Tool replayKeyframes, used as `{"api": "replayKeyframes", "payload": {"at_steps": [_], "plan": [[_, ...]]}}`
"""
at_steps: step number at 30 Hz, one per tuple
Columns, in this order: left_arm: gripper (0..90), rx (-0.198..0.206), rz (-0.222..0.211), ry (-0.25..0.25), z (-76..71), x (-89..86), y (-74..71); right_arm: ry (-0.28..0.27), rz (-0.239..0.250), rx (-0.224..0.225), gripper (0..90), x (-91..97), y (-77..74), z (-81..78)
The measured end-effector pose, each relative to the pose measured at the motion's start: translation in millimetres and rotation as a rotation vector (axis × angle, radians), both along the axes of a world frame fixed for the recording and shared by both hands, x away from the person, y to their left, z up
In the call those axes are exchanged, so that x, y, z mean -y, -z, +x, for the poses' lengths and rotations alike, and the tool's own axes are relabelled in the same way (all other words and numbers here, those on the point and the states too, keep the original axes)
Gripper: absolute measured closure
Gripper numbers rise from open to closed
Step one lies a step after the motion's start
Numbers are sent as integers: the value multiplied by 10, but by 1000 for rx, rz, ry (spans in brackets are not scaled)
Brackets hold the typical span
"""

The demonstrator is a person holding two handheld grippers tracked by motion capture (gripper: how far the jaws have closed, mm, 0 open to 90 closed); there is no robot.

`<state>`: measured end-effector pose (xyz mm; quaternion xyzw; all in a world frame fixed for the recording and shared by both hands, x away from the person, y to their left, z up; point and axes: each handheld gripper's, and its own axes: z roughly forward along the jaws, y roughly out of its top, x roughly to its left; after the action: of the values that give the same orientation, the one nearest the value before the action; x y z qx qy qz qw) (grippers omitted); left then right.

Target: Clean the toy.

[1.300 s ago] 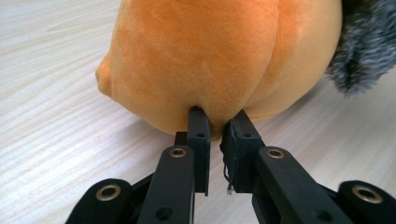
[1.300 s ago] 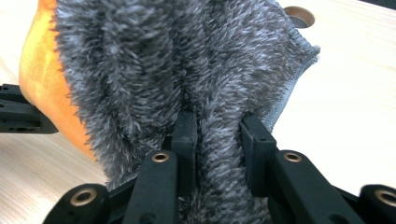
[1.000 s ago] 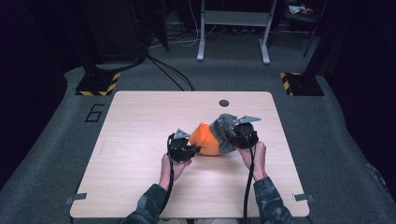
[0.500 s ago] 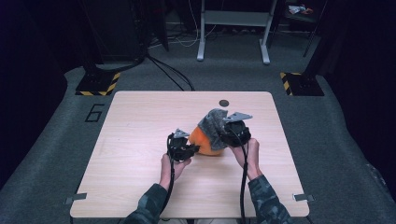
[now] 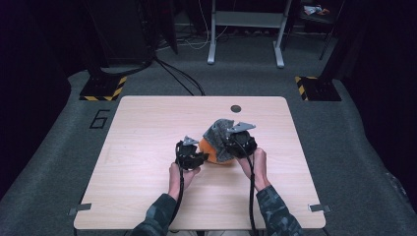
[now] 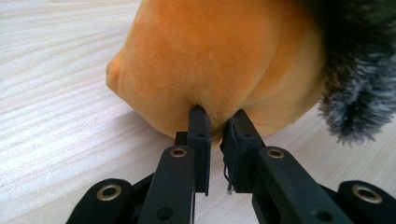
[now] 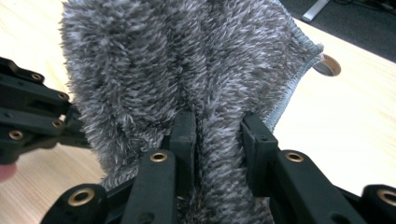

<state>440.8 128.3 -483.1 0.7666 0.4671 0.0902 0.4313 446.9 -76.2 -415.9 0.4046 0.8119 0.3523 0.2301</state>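
Currently both claws are clamped on one soft item near the middle of the bench (image 5: 147, 147). Left claw (image 6: 217, 122) pinches a fold of the orange plush side (image 6: 210, 56), jaws nearly together, fabric bunched between the tips. Right claw (image 7: 218, 126) grips a ridge of the grey fuzzy side (image 7: 187, 60), pile squeezed between its jaws. From the high view, the orange part (image 5: 210, 151) lies on the wood between the left claw (image 5: 189, 153) and right claw (image 5: 240, 143), with the grey part (image 5: 219, 132) draped over it. A round hole (image 5: 236, 108) sits further back, apart.
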Motion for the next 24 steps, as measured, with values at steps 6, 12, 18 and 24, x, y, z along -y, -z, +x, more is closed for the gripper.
{"api": "replayKeyframes", "payload": {"at_steps": [6,12,18,24], "plan": [[817,-2,-5,-4,7,-2,6,25,18,-13,696,102,57,-8],[813,-1,-9,-11,12,0,10,62,26,-40,696,262,159,3],[811,0,-8,-12,13,1,11,91,30,-63,698,357,253,19],[811,2,-7,-14,16,1,14,119,39,-105,698,466,383,65]]}}
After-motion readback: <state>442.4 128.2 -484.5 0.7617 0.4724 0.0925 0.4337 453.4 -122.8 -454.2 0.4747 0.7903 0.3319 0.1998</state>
